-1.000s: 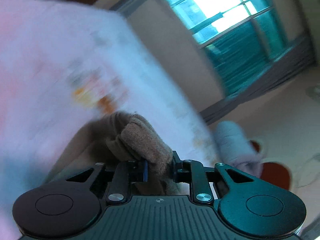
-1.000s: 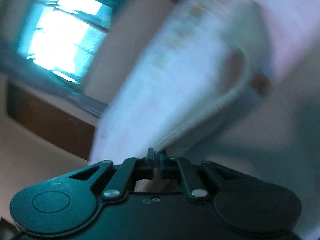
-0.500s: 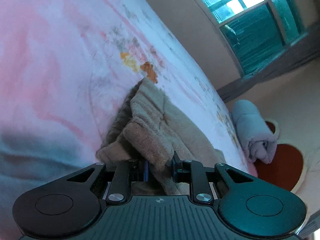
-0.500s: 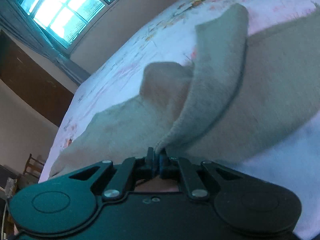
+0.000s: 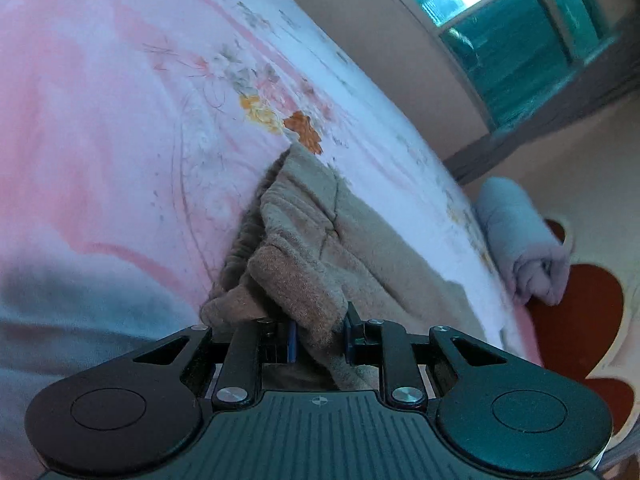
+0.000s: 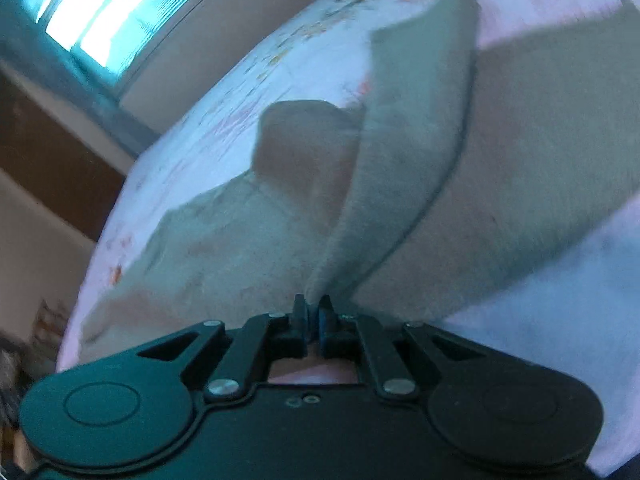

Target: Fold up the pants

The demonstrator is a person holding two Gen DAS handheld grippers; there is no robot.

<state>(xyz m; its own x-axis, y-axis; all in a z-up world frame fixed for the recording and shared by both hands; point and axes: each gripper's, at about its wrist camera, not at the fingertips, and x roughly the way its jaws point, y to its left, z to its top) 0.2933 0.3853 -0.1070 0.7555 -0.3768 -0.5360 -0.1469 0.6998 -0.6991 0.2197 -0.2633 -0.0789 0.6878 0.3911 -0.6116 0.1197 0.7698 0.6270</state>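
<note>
Laying the pants (image 5: 352,240) flat is judged next; left hand-held gripper (image 5: 320,338) and right hand-held gripper (image 6: 313,314) each clenched on fabric; edges should be kept aligned.

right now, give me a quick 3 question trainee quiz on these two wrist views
1. True or false: the left gripper is shut on a bunched thick part of the tan pants.
2. Multiple choice: in the left wrist view, what lies past the far edge of the pink floral bedsheet, below the window? A) a rolled pale blue towel B) a shoe C) a laptop
3. Fill in: the right gripper pinches a thin ___ of the pants.

Key: 1 true; 2 A; 3 edge
</note>
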